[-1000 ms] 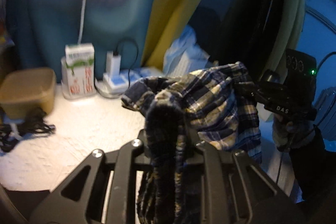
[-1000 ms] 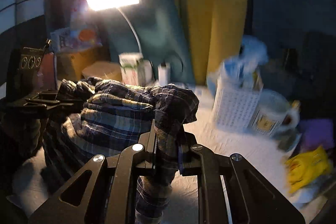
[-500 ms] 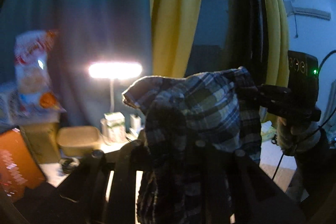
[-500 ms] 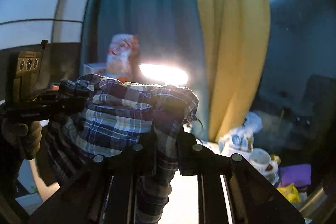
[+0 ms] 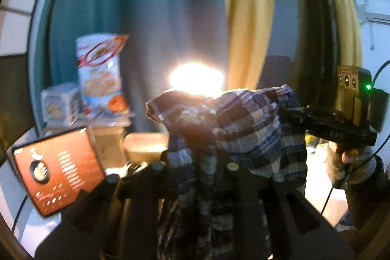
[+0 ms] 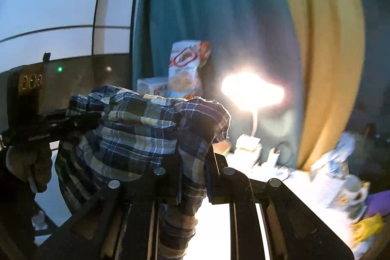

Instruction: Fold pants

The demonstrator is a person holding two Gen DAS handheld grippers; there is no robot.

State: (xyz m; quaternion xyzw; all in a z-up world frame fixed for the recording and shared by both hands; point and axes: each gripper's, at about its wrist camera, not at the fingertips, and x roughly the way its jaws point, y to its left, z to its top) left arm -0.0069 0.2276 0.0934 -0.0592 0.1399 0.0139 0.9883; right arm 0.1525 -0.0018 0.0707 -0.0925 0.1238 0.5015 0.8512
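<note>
Left wrist view first: we see our left gripper (image 5: 195, 157) pinching a bunch of the plaid pants (image 5: 246, 128), the cloth rising between its fingers and hanging down below them. To its right the pants stretch across to our right gripper (image 5: 290, 113), which is clamped on the other end, held by a gloved hand (image 5: 346, 157). Ahead glares a lamp (image 5: 196, 78); to the left stand a snack bag (image 5: 101, 74) and an orange box (image 5: 57, 172).

Right wrist view: our right gripper (image 6: 193, 162) is pressed together on a fold of the pants (image 6: 136, 135), which drape leftward to the left gripper (image 6: 90, 117), its fingers closed on the cloth. Beyond and to the right we see the lamp (image 6: 252, 91) against a teal curtain (image 6: 214, 4) and a yellow curtain (image 6: 326, 40).
</note>
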